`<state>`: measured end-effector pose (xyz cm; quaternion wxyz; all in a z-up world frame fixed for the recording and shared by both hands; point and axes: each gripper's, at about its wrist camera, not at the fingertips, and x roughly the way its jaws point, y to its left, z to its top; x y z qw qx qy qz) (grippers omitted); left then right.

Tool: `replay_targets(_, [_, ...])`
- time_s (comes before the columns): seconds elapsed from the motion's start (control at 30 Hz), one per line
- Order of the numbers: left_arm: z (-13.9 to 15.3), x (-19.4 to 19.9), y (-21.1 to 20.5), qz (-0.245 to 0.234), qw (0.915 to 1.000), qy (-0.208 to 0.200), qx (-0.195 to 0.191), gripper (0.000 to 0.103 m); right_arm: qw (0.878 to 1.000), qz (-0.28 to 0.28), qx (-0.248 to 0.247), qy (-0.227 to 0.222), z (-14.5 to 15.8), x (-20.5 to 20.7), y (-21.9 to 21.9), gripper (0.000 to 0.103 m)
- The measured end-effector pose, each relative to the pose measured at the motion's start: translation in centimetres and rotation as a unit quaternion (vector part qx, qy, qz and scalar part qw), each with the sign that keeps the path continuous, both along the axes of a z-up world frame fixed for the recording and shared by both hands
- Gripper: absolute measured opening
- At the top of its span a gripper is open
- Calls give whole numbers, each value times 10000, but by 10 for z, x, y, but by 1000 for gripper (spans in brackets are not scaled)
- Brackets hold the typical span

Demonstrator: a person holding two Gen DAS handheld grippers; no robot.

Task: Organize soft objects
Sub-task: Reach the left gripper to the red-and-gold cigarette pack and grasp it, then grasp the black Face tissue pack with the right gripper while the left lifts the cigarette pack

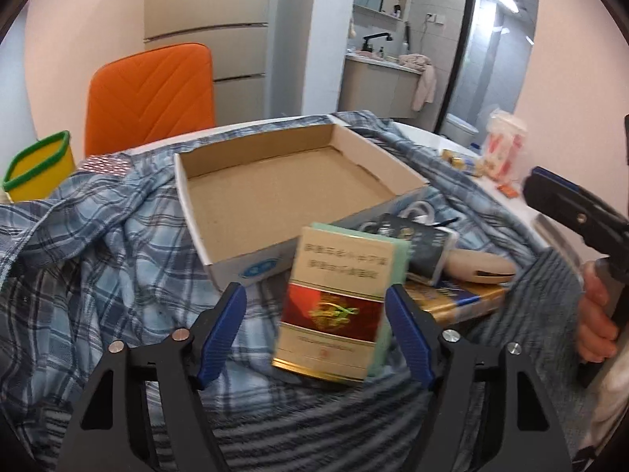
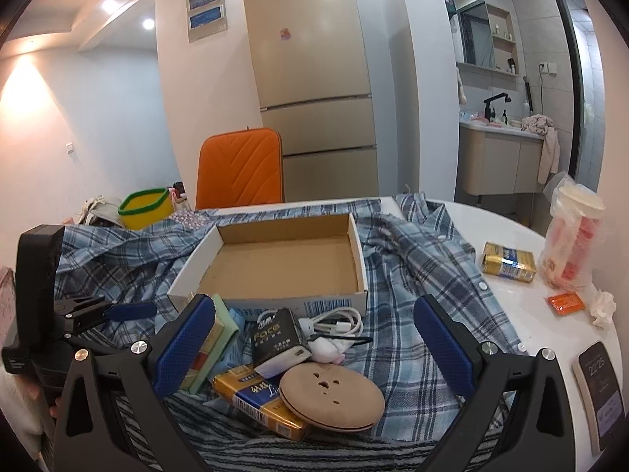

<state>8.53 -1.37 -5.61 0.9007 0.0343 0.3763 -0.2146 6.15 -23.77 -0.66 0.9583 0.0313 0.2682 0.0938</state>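
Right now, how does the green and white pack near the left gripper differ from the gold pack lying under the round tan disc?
The green and white pack stands tilted on edge between the open left gripper fingers; the gold pack lies flat on the plaid shirt. The first carries a red band; the second a blue stripe. The round tan disc overlaps only the gold one. Both are small rectangular packs.

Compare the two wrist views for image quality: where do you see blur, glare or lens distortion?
Left wrist view: the green-edged pack between the open left tool's fingers is smeared, its print unreadable; the cardboard box looks bowed. Right wrist view: sharper; ceiling spotlights flare on the wall, and the fridge leans and curves from fisheye distortion.
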Motion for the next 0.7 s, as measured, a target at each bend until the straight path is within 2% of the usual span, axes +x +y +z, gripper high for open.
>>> replay_targets(0.2, [-8,6,-3,-266,9991,287,-149,69,9998,86,31,150,-9,4,-1,103])
replay_targets(0.27, [-15,10,-5,-342,9982,459,-176,65,9997,125,29,192,-11,4,0,103])
replay_targets(0.3, [-17,11,-6,-342,9979,520,-166,58,9997,146,14,208,-13,4,1,103])
replay_targets(0.33, [-18,12,-5,-329,9978,554,-173,58,9996,167,-16,217,-13,3,3,103])
replay_targets(0.53, [-14,6,-3,-304,9987,355,-198,58,9996,189,-106,169,-14,1,7,103])
replay_targets(0.7, [-1,-6,1,-122,9996,-134,-206,58,9996,81,-138,233,-15,3,5,103])
